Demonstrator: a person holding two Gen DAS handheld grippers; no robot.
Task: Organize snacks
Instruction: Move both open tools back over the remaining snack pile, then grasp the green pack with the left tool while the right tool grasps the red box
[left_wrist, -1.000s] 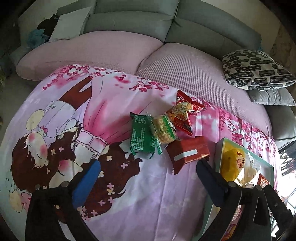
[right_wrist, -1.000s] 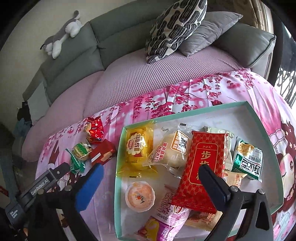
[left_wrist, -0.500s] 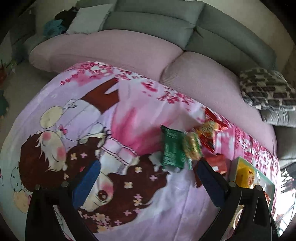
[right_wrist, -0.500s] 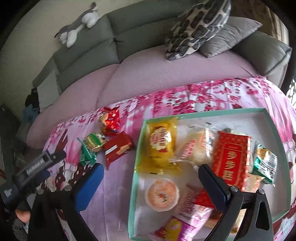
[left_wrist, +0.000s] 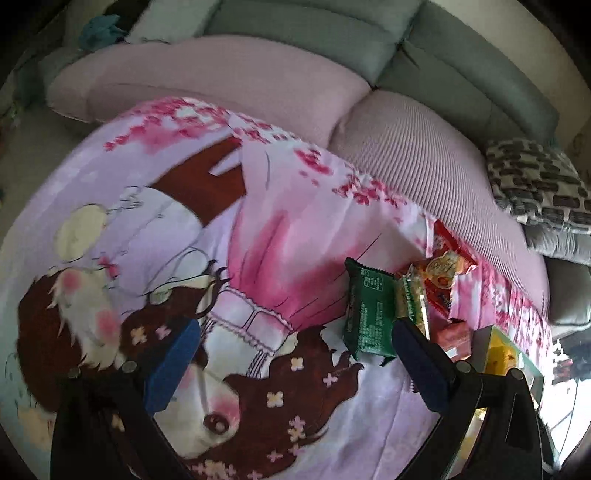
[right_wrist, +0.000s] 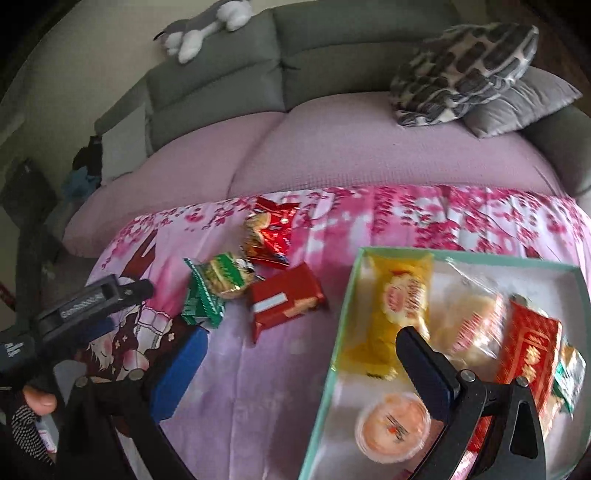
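Both grippers, left (left_wrist: 291, 365) and right (right_wrist: 303, 373), hold fingers wide, empty; crinkly loose snack packets (right_wrist: 258, 280) could slip when pinched.

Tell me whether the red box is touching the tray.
Apart. The right wrist view shows a strip of pink sheet between the red box and the tray.
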